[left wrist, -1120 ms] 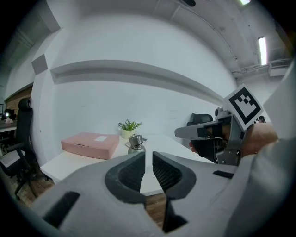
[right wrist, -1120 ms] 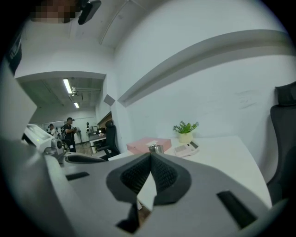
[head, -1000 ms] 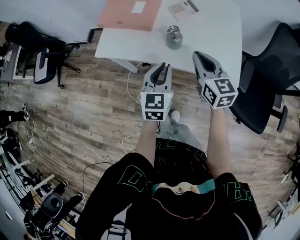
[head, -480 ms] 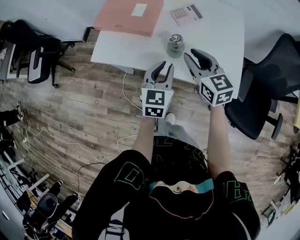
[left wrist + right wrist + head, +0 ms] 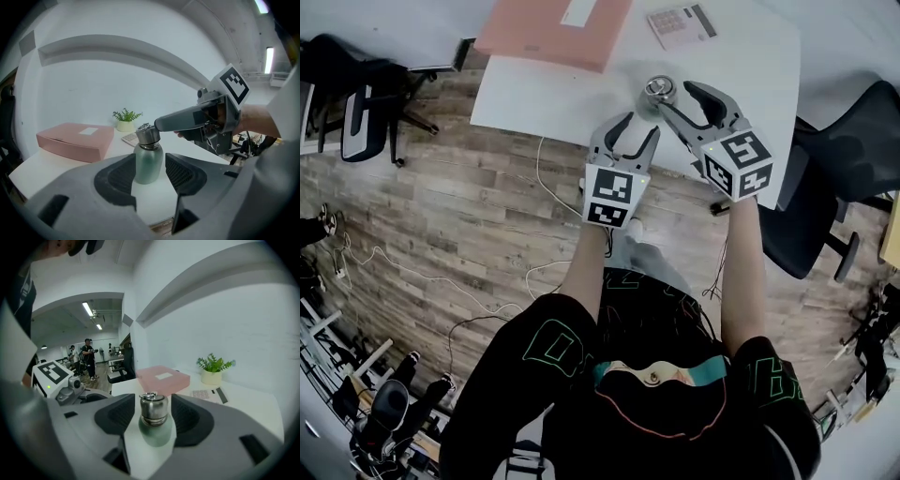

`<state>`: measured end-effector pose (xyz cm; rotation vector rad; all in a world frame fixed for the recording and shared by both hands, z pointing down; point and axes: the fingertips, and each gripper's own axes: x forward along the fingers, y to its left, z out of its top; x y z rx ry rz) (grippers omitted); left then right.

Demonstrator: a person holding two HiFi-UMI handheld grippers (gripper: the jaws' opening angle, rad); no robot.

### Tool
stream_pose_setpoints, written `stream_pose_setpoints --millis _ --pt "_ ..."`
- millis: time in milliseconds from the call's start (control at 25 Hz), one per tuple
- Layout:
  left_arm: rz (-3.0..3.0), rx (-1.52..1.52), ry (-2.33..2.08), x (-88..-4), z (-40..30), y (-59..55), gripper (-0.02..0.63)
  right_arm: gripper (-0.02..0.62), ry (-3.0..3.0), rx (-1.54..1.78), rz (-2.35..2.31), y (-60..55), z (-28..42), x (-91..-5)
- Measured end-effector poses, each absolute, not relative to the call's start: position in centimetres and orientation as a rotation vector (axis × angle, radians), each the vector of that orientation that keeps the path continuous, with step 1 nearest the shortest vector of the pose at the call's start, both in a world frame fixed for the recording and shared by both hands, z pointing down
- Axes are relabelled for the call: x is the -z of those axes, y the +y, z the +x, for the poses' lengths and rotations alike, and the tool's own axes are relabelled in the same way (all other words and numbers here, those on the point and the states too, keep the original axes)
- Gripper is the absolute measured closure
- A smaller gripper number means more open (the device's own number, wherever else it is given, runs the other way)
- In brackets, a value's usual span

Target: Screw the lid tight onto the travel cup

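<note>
Left tool [image 5: 638, 126] and right tool [image 5: 675, 97], jaws just opening wide and empty, face the travel cup [image 5: 149, 165]; its seated lid [image 5: 153, 409] awaits tightening.

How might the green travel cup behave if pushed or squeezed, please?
The travel cup looks rigid and smooth: it probably won't deform, but might slip. Standing upright and tall on the smooth table, it could tip if pushed near its metal lid.
</note>
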<state>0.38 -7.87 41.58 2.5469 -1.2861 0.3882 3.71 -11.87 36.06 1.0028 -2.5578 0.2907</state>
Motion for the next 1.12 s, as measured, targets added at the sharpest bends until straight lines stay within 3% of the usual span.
stream_pose_setpoints --millis 520,1120 --pt "2.622 -0.479 -1.105 -44.5 1.8 -10.5 0.311 0.314 -2.531 -0.267 0.800 -13.5 2.1 -38.2" --pt "2.681 -0.490 -1.031 -45.6 3.1 -11.3 0.316 0.351 -2.515 -0.163 0.811 -13.4 1.7 -38.9"
